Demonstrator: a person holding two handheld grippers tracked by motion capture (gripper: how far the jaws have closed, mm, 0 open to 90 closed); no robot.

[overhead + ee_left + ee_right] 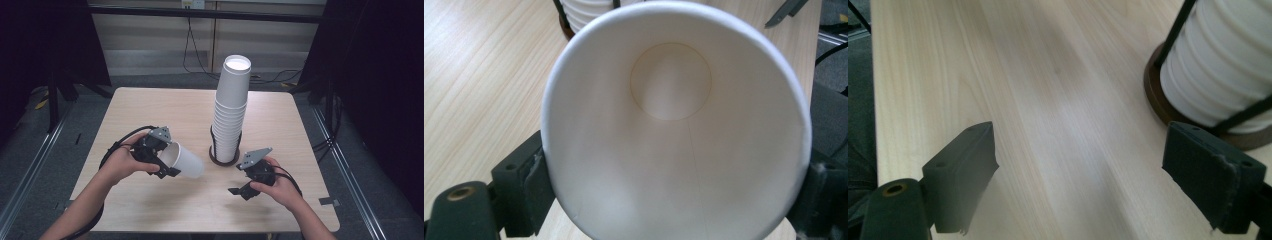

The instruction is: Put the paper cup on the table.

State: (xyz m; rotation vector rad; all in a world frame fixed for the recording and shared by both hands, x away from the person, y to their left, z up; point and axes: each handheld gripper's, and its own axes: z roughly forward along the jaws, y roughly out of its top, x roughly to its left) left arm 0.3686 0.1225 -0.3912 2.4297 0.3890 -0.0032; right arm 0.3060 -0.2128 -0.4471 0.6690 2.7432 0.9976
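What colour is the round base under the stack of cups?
Dark brown; the base under the stack of cups shows best in the right gripper view.

**Background only**

You work on a light wooden table (150, 110). A tall stack of white cups (231, 107) stands in a black wire holder with a dark round base (223, 159), right of centre. Past the table you see grey floor, black cables (192, 55) and a pale wall panel (150, 30). Metal rails (30, 165) flank both sides.
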